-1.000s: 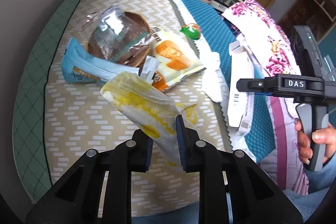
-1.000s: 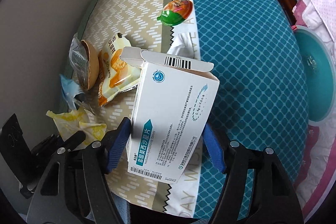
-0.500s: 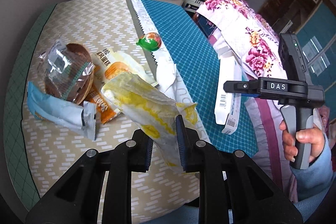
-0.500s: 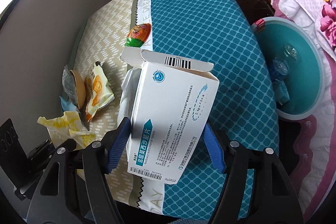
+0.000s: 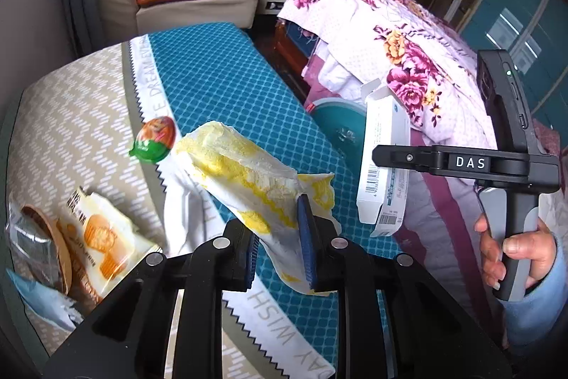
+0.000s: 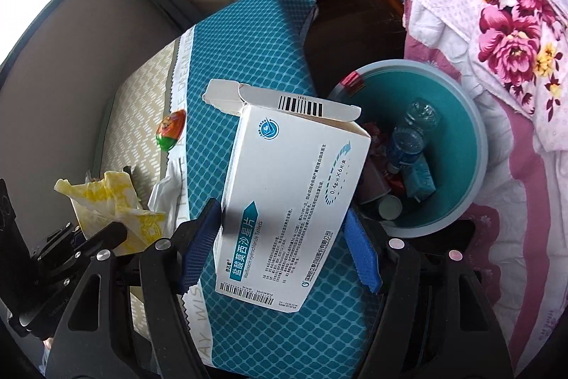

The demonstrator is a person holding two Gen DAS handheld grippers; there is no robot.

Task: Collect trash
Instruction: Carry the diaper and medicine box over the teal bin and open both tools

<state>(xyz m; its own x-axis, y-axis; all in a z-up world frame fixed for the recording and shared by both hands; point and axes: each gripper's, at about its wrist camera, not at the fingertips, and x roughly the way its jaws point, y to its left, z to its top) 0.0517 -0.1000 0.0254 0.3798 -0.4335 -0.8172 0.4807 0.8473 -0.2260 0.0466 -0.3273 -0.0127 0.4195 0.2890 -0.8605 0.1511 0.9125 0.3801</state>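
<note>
A patterned desk (image 5: 220,84) stands beside a teal bin (image 6: 458,144). The right tool (image 6: 284,247) pinches a white medicine box (image 6: 294,198); the left tool (image 5: 277,247) pinches a yellow wrapper (image 5: 248,176). Release over the bin (at two o'clock), box first.

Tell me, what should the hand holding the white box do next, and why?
Probably carry it a little further right, over the teal bin, then let go. The right gripper is shut on the medicine box, which hangs above the cushion edge, just short of the bin that already holds bottles.
</note>
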